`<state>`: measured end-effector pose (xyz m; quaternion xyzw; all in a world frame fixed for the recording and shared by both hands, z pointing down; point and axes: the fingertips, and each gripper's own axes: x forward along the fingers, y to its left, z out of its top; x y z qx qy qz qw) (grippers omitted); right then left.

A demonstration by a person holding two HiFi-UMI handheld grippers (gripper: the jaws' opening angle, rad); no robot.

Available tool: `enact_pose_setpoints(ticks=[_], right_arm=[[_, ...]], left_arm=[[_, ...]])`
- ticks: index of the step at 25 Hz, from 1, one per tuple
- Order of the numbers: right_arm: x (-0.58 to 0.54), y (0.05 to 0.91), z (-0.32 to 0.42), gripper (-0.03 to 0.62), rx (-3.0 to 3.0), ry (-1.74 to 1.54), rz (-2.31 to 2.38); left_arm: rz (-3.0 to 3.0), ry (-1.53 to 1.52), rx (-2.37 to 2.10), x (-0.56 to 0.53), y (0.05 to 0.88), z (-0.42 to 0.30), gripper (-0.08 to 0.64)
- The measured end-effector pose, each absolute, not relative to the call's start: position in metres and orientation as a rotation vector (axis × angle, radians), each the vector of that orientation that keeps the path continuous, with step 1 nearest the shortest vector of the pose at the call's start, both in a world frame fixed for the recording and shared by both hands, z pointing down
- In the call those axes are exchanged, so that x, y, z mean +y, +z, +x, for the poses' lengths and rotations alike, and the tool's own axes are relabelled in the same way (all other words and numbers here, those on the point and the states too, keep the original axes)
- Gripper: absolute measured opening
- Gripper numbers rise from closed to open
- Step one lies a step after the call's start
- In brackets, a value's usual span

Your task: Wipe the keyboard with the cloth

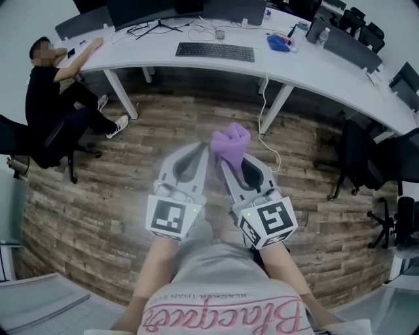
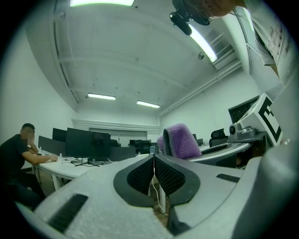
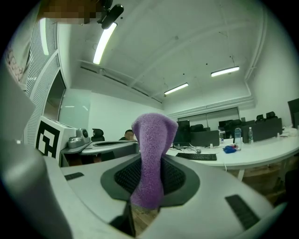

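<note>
A black keyboard (image 1: 215, 51) lies on the long white desk (image 1: 275, 69) far ahead; it also shows small in the right gripper view as the keyboard (image 3: 196, 157). My right gripper (image 1: 227, 156) is shut on a purple cloth (image 1: 230, 142), which sticks up from between its jaws as the cloth (image 3: 150, 154). My left gripper (image 1: 200, 152) is beside it, shut with its pads together and nothing held. In the left gripper view the left gripper (image 2: 153, 158) has the purple cloth (image 2: 180, 140) just to its right. Both grippers hang over the wooden floor, well short of the desk.
A person (image 1: 55, 98) sits at the desk's left end. Monitors (image 1: 177, 10), cables, a mouse (image 1: 220, 34) and a blue item (image 1: 279, 43) lie on the desk. Black office chairs (image 1: 357, 157) stand at the right. Desk legs (image 1: 278, 108) stand below the keyboard.
</note>
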<state>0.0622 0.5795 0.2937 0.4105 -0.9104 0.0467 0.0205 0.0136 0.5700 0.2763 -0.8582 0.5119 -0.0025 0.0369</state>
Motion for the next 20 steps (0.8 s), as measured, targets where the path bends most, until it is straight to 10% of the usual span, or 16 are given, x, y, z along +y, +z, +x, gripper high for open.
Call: enact_pose_setpoints(ticks=[20], right_arm=[[0.408, 0.293, 0.000, 0.091, -2.735, 0.136, 1.374]], left_arm=[[-2.681, 0.016, 1.501, 0.389, 0.278, -0.060, 0.006]])
